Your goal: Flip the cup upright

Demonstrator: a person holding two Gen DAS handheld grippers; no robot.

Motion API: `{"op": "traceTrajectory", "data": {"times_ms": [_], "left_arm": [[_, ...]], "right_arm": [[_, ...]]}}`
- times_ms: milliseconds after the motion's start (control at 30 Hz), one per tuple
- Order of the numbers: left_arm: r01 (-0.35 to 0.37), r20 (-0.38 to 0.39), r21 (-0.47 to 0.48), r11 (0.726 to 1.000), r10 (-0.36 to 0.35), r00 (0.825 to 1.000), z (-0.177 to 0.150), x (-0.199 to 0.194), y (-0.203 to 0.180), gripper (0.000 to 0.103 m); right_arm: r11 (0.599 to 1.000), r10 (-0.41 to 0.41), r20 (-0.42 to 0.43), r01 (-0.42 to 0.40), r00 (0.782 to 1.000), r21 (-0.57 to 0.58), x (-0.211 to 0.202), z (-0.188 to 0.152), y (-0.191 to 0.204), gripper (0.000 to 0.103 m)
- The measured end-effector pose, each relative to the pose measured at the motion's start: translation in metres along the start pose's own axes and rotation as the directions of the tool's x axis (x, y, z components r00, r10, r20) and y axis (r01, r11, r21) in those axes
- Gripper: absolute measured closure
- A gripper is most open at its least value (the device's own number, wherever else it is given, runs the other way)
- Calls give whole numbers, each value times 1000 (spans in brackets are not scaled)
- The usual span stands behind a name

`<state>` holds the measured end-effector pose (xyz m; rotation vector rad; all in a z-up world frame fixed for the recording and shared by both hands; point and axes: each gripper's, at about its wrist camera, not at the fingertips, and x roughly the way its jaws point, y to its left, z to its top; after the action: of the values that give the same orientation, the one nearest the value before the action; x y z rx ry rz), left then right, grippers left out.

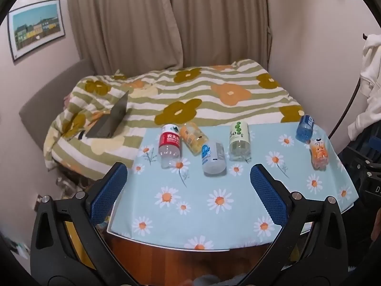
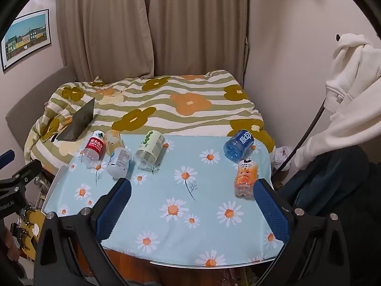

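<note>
daisy-print cloth [image 2: 190, 214] fills my near view, pale blue over the table, and both claws hang above its near edge with nothing in them. left gripper [image 1: 188, 190]: jaws spread wide. right gripper [image 2: 191, 200]: same, wide apart, its right pad just beside the orange bottle [image 2: 245, 178].

no true cup here that i can see; what lies on its side is a set of cut-down bottles. past the claws comes the white one with a blue label [image 1: 213, 158], then the red-label bottle [image 1: 169, 146], a yellow one [image 1: 193, 138] touching it, and the green-dot bottle [image 1: 239, 143]. the blue bottle [image 2: 238, 146] lies far right, near the orange one.

my worry: these round, light shells will likely roll off a pinch, and the left cluster is tight, so a wide jaw could knock a neighbour. the cloth may also drag and bunch.

beyond the table sits the bed with a flowered striped quilt [image 2: 166, 104], a laptop [image 2: 78, 124] half open on it, curtains [image 2: 154, 28] behind, a framed picture [image 2: 26, 38] on the wall.
</note>
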<state>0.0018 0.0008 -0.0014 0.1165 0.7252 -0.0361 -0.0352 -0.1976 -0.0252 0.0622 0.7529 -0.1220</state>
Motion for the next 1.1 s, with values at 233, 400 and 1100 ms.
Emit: {"op": "traceTrajectory", "data": {"times_ms": [233, 400, 1100], "left_arm": [[-8, 30, 17, 1000, 8, 1000, 4, -6, -3, 0], [7, 42, 10, 1000, -8, 999, 12, -10, -6, 0], [20, 55, -1, 1000, -20, 998, 12, -14, -3, 0]], "right_arm": [[1000, -4, 2, 4, 1000, -5, -1, 1, -1, 1], [1000, -8, 6, 8, 1000, 6, -3, 2, -6, 1], [1000, -15, 25, 14, 1000, 18, -12, 6, 0, 1]]}}
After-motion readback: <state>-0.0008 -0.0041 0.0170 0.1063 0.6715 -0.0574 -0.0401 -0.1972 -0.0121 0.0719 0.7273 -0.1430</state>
